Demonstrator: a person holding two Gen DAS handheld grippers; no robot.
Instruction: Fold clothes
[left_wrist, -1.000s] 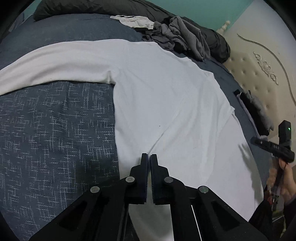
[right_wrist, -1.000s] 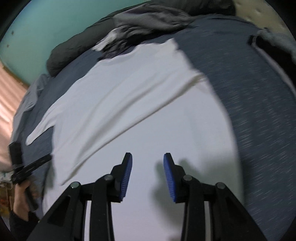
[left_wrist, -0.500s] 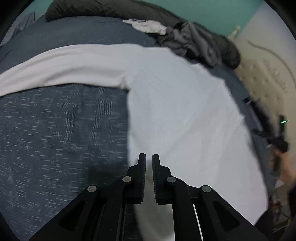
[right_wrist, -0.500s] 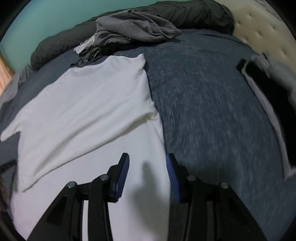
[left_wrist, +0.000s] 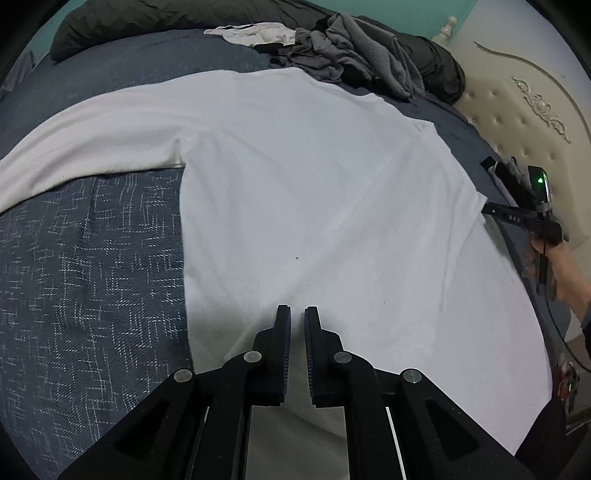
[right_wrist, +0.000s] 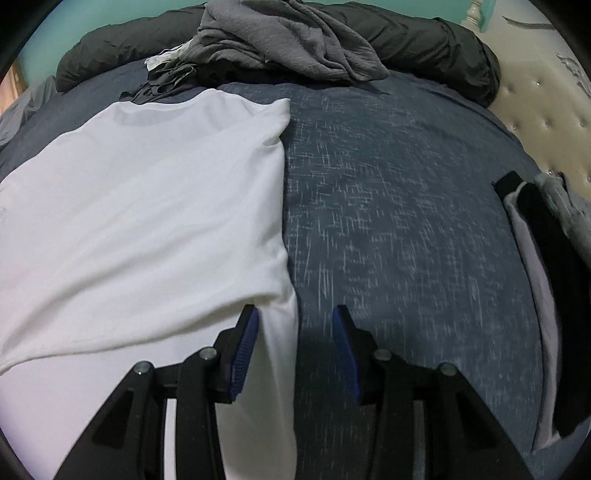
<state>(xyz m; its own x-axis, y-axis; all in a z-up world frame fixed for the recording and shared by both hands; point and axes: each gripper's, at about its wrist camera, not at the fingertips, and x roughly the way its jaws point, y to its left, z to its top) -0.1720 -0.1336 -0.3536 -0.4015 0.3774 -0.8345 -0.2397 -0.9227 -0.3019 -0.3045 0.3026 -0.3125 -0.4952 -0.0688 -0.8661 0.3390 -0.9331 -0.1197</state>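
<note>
Left view: your left gripper (left_wrist: 297, 314) hangs over the white shirt (left_wrist: 295, 177), tongs nearly pressed together, pinching nothing. The shirt lies flat on the bedspread (left_wrist: 85, 258).

Right view: your right gripper (right_wrist: 295, 317) is spread, straddling the shirt's edge (right_wrist: 284, 332), not pinching it.

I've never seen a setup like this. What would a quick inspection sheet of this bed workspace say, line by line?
Surface: bed cover, dark blue with white flecks.
Job's things: white long-sleeved shirt spread flat, one sleeve stretched out sideways.
Clutter: crumpled grey clothes at the far edge; black and white garment near the headboard.
Grippers: left gripper nearly shut, empty, over the shirt; right gripper open, straddling the shirt's side edge, pressing on nothing.
Cables: a thin cable hanging below the person's hand.
Surroundings: cream tufted headboard, teal wall.
</note>
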